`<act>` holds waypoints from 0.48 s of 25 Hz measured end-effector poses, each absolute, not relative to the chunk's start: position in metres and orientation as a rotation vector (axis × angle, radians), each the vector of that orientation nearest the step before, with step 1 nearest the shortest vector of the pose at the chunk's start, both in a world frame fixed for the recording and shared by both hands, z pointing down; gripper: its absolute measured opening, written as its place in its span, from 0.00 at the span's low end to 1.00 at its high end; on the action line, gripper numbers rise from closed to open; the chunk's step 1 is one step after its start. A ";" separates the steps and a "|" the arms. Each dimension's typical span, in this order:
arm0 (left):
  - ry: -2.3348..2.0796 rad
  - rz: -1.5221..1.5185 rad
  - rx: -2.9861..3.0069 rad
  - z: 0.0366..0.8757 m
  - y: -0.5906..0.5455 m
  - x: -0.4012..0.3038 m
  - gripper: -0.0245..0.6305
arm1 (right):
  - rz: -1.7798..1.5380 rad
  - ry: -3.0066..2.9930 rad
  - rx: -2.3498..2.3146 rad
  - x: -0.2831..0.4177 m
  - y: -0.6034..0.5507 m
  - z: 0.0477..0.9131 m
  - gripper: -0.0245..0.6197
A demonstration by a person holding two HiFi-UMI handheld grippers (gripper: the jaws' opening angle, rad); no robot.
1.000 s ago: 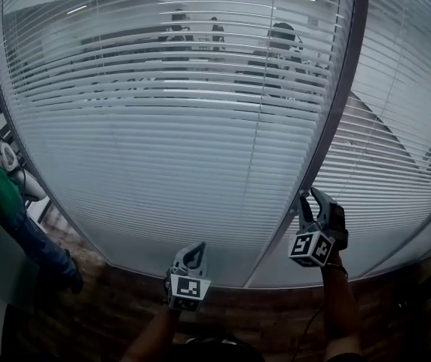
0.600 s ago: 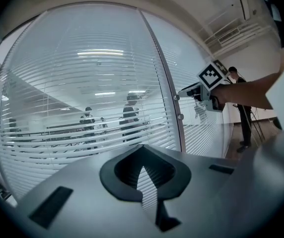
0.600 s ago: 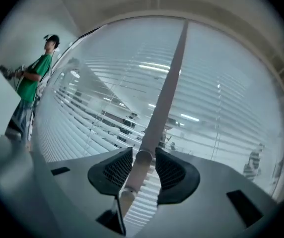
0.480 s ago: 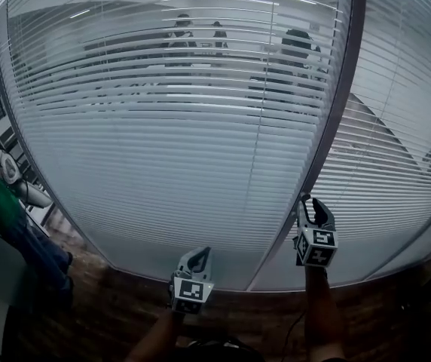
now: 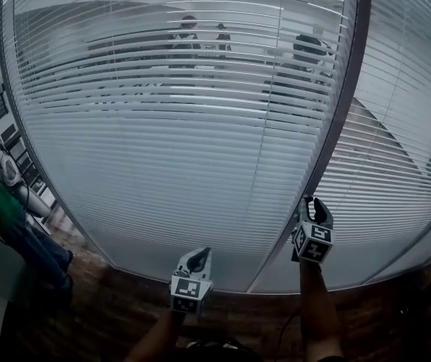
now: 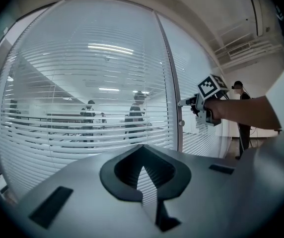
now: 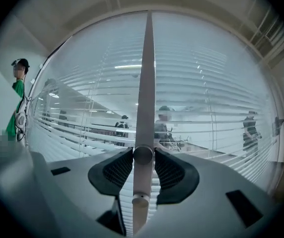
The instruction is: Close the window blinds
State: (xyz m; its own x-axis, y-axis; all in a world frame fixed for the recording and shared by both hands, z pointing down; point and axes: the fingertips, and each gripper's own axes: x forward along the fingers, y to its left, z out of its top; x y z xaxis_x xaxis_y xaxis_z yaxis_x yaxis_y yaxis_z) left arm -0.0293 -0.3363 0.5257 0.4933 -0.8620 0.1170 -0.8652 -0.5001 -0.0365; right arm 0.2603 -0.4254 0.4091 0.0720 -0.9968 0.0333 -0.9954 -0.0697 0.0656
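Right gripper rolled upright since a second ago, jaws clamped on knob on post, blinds either side of post, upper slats part-open, left gripper low before blinds, apart from them, jaws together, empty.

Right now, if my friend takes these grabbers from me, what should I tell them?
Left gripper: fingers together, empty, held low.
Right gripper: fingers shut on the knob on the frame post.
Blinds: half-open up high; people show through.
Done: knob gripped.
Left: probably turn the knob until the blinds shut flat.
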 end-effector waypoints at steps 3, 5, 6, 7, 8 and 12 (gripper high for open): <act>-1.556 0.159 2.688 0.525 -0.336 -0.032 0.03 | -0.026 -2.087 2.235 0.259 -0.425 0.409 0.23; -1.560 0.148 2.689 0.525 -0.338 -0.034 0.03 | -0.066 -2.083 2.213 0.260 -0.427 0.410 0.23; -1.565 0.139 2.688 0.524 -0.339 -0.036 0.03 | -0.108 -2.076 2.193 0.261 -0.429 0.411 0.23; -1.573 0.124 2.688 0.522 -0.339 -0.037 0.03 | -0.160 -2.062 2.167 0.261 -0.431 0.411 0.23; -1.577 0.117 2.687 0.519 -0.338 -0.038 0.03 | -0.214 -2.041 2.137 0.260 -0.431 0.411 0.22; -1.561 0.153 2.673 0.521 -0.334 -0.039 0.03 | -0.376 -1.963 2.005 0.253 -0.432 0.419 0.22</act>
